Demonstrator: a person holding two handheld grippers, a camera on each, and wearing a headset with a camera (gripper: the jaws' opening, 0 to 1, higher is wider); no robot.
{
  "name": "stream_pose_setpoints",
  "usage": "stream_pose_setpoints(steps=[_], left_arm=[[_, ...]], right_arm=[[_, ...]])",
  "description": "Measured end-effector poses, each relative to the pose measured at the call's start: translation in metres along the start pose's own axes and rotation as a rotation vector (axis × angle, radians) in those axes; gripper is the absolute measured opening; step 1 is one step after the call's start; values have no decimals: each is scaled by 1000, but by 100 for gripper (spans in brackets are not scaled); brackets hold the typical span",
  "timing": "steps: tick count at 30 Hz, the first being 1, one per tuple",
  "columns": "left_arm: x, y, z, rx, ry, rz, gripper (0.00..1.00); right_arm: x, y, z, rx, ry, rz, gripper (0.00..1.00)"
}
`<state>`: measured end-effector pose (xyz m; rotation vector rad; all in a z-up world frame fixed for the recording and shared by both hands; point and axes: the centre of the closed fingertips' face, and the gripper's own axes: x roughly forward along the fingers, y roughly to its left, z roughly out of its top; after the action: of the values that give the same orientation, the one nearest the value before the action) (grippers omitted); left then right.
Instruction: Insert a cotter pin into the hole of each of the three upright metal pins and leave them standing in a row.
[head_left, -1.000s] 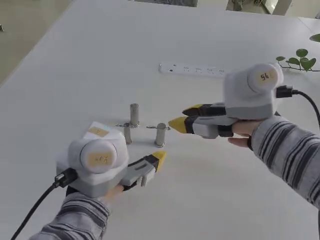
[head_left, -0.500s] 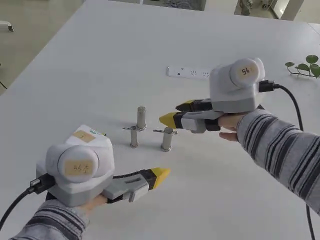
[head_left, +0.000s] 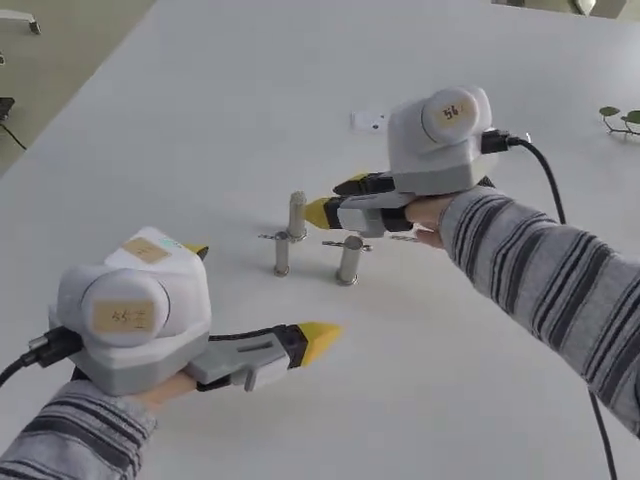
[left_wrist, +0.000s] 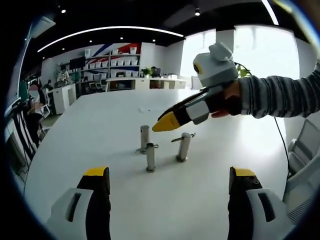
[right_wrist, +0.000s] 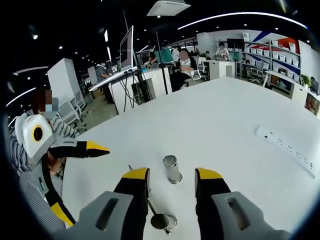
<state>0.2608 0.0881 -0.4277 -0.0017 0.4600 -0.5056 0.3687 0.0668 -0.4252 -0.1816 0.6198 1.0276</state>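
Withdrawn toward 6 o'clock from the three upright pins (head_left: 282, 255) since earlier, left tool (left_wrist: 169, 175) gapes wide, empty; right tool (head_left: 335, 198), jaws parted, empty, hovers at their 2 o'clock.

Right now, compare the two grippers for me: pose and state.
The left gripper gapes wide; the right gripper has its jaws closer together. The left gripper sits back from the three metal pins; the right gripper hovers just beside them. Both are open and hold nothing.
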Motion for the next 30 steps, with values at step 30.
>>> stream_pose_setpoints(steps=[30], left_arm=[[-11, 11, 5, -34, -52, 55, 87]], right_arm=[[34, 6, -5, -127, 52, -23, 9]])
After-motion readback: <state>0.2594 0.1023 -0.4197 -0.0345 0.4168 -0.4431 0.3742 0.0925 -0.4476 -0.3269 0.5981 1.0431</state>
